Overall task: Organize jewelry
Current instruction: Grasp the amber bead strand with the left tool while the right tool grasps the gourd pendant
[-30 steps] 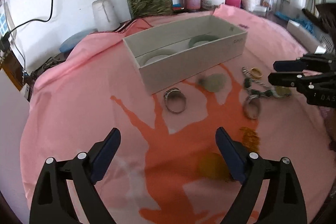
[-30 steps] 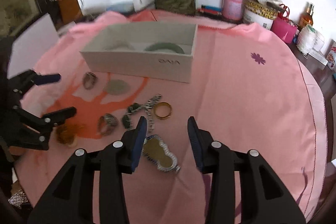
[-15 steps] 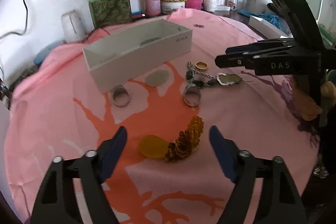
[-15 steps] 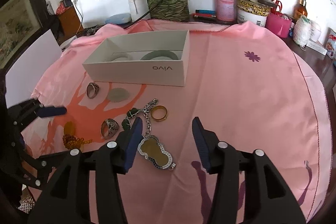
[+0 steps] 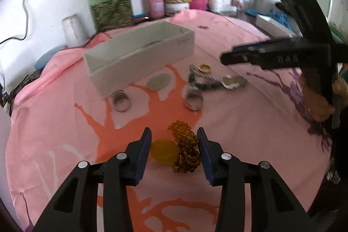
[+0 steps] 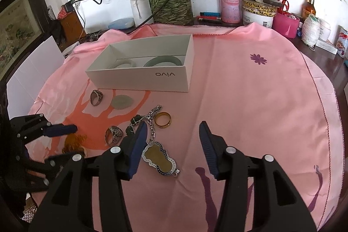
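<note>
On the pink cloth, my left gripper (image 5: 174, 142) has its jaws closing around an amber pendant (image 5: 162, 151) and an amber bead bracelet (image 5: 184, 149); the pads stand just beside them. My right gripper (image 6: 173, 141) is open above a gourd-shaped pendant (image 6: 159, 159) on a chain (image 6: 152, 121), nothing pressed. Loose pieces lie nearby: two silver rings (image 6: 96, 97) (image 6: 114, 134), a gold ring (image 6: 163, 120), a pale jade oval (image 6: 121, 101). The white box (image 6: 139, 77) behind them holds a green bangle (image 6: 163, 61) and a white one (image 6: 124, 63).
Along the back wall stand a green glass jar (image 6: 169, 3), a pink pen cup (image 6: 230, 3), tins and bottles, with cables hanging above. The pink cloth (image 6: 261, 101) is bare on the right side. The right gripper's body (image 5: 282, 53) reaches in over the jewelry.
My left gripper has moved up to the amber pieces and its jaws have narrowed around them. The right gripper's jaws widened a little and it stayed in place.
</note>
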A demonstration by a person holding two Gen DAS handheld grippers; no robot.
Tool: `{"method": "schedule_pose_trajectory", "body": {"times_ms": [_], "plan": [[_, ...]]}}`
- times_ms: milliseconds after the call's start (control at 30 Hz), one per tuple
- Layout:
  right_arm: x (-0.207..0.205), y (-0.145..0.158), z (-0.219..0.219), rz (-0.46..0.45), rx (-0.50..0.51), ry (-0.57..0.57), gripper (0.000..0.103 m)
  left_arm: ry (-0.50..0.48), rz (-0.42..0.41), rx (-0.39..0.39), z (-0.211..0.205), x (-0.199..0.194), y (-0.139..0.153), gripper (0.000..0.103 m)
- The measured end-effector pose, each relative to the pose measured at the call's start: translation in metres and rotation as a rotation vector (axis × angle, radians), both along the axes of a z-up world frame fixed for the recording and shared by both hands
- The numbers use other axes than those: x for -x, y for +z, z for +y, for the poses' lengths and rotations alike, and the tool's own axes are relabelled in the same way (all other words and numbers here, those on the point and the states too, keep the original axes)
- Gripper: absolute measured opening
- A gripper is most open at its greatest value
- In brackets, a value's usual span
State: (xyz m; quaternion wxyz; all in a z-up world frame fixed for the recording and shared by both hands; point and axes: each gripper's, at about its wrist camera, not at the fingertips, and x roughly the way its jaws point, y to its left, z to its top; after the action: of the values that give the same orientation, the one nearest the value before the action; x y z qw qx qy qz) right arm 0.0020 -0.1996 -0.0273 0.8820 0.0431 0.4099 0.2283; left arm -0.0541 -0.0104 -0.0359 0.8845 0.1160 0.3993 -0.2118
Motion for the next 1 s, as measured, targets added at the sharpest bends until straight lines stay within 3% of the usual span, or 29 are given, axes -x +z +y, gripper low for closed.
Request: {"method": "schedule_pose_trajectory", "body": {"times_ms": [300, 400, 500, 567, 733, 800, 1000], "plan": [[-0.001, 0.001, -0.003, 0.002, -0.014, -0.007, 0.048, 0.202, 0.083, 0.164, 0.057, -0.028, 0.006, 0.043], [0.0, 0.002, -0.004, -0.001, -0.014, -0.006, 0.048, 0.212, 0.09, 0.147, 0.057, -0.029, 0.004, 0.045], [0.0, 0.002, -0.005, 0.0, -0.014, -0.009, 0.048, 0.199, 0.083, 0.114, 0.051, -0.026, 0.003, 0.054], [0.0, 0.003, -0.007, 0.002, -0.02, -0.013, 0.053, 0.191, 0.084, 0.096, 0.049, -0.023, 0.001, 0.055], [0.001, 0.006, -0.01, -0.006, -0.03, -0.016, 0.056, 0.192, 0.096, 0.044, 0.043, -0.023, -0.007, 0.055], [0.001, 0.005, -0.008, -0.004, -0.023, -0.013, 0.056, 0.203, 0.082, 0.021, 0.042, -0.022, -0.008, 0.047], [0.0, 0.004, -0.01, -0.005, -0.02, -0.02, 0.056, 0.25, 0.026, 0.062, 0.055, -0.019, 0.004, 0.045]]}}
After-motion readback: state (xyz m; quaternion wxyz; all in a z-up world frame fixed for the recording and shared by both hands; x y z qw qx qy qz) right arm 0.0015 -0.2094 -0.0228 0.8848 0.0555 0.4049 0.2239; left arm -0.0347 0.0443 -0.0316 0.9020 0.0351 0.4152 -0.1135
